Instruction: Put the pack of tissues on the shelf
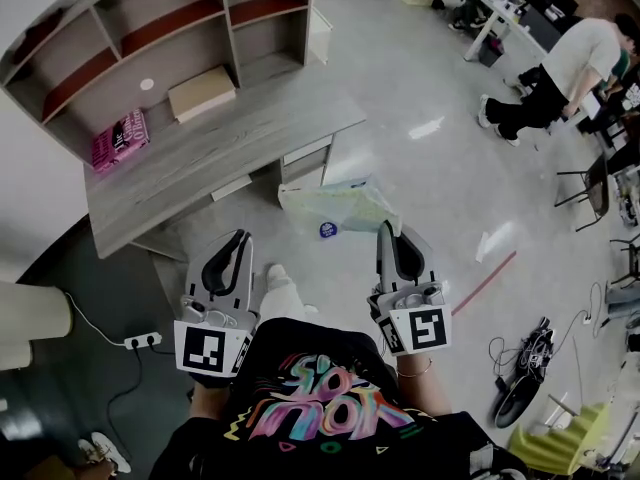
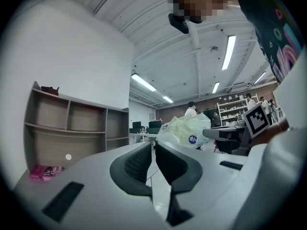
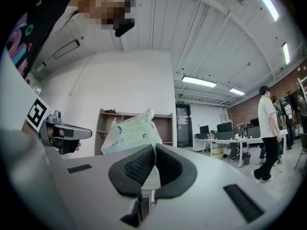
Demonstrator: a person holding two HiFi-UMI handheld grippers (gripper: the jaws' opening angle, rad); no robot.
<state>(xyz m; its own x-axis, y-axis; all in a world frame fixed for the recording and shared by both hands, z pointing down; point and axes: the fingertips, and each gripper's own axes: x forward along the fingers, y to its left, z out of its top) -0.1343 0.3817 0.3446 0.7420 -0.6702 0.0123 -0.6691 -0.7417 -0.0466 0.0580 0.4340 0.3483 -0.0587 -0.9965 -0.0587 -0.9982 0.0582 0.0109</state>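
Head view: a person faces a grey wooden desk (image 1: 235,143) that carries an open-fronted grey shelf unit (image 1: 165,30) at its back.
Right gripper (image 3: 154,148): jaws clenched, the black ribbed pads meeting at the tips on a thin edge of the pale green plastic-wrapped pack of tissues (image 3: 130,130).
Left gripper (image 2: 152,145): jaws drawn together with only a sliver of a gap, nothing between them.
Pack of tissues: in the air off the front edge of the desk, hanging from the right gripper's tips, clear of the desk top and of the shelf unit.
Pose: both grippers are held out from the chest, side by side and apart, each pointing towards the desk; the left one is nearer the desk's front edge.
Desk top: a pink book (image 1: 119,139) lies at the left end and a flat tan cardboard box (image 1: 202,93) near the middle, both under the shelf unit.
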